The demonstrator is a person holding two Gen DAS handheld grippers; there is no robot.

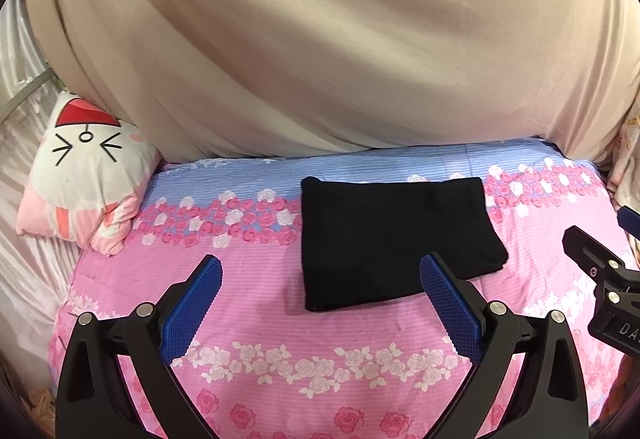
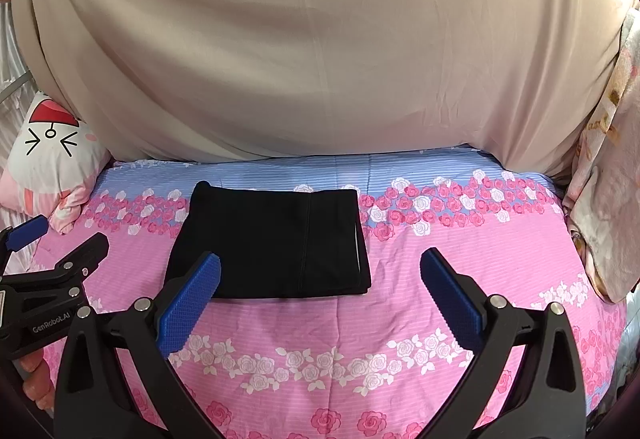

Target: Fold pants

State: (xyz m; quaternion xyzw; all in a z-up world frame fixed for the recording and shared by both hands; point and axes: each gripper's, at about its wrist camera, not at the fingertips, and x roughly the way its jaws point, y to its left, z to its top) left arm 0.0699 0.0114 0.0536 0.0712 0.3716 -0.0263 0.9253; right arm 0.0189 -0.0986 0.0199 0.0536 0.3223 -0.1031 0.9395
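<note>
Here the two wrist views are taken in turn.

- Left wrist view, progress: the black pants [image 1: 394, 239] lie on the floral bedsheet [image 1: 256, 303] as a compact, roughly rectangular stack with squared edges and layered hems showing at the near right corner. Judged from this shape, the folding appears essentially complete; at most a final squaring of the stack seems to be left.
- Left wrist view, fingers: the left gripper [image 1: 320, 281] is spread wide and holds nothing. Its blue pads [image 1: 196, 303] stand apart from the cloth on the left side, while the right-hand pad overlaps the near right edge of the pants in the picture; whether it touches the fabric cannot be told. The pants lie ahead of the gap and towards its right.
- Left wrist view, surroundings: a cartoon-cat pillow [image 1: 86, 175] rests at the far left, against a beige curtain [image 1: 320, 39]. The right gripper [image 1: 592, 259] enters at the right edge, well clear of the pants.
- Right wrist view, progress: the same folded stack [image 2: 272, 243] reads as flat and tidy, with a seam running down its top layer and stacked edges on its right side.
- Right wrist view, fingers: the right gripper [image 2: 320, 279] is likewise spread wide and empty. Its left pad overlaps the near left corner of the pants in the picture; contact is uncertain. The pants lie ahead and to the left of the gap.
</note>
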